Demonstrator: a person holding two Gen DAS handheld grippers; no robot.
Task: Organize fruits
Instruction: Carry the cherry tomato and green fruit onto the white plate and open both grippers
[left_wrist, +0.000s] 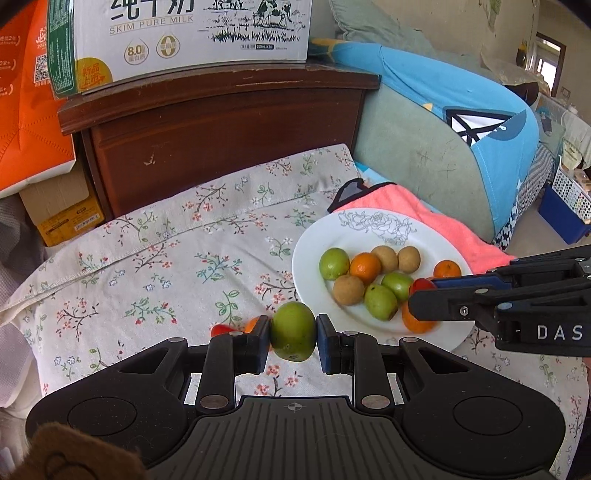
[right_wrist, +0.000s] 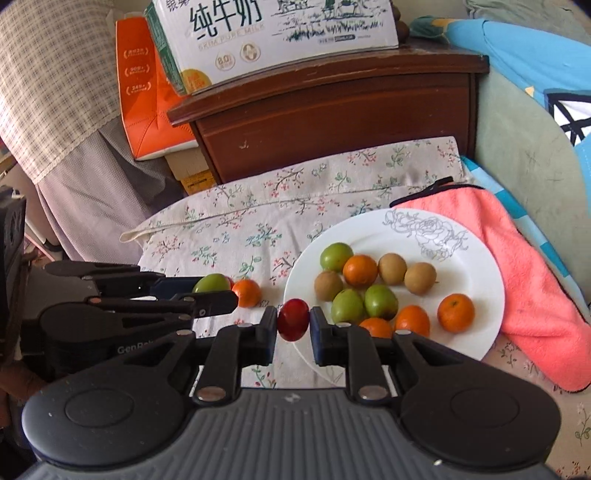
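While its far fingertip hides part of an orange on the plate, the right gripper pinches a red fruit and the left gripper clamps a green fruit above the floral cloth.

Green fruit: oval, smooth, held off the floral cloth between two gripper pads. Red fruit: small, glossy, likewise clamped, over the near rim of the white plate. On the plate: three green, four orange and four tan-brown fruits, clustered. One orange fruit lies on the cloth, left of the plate.
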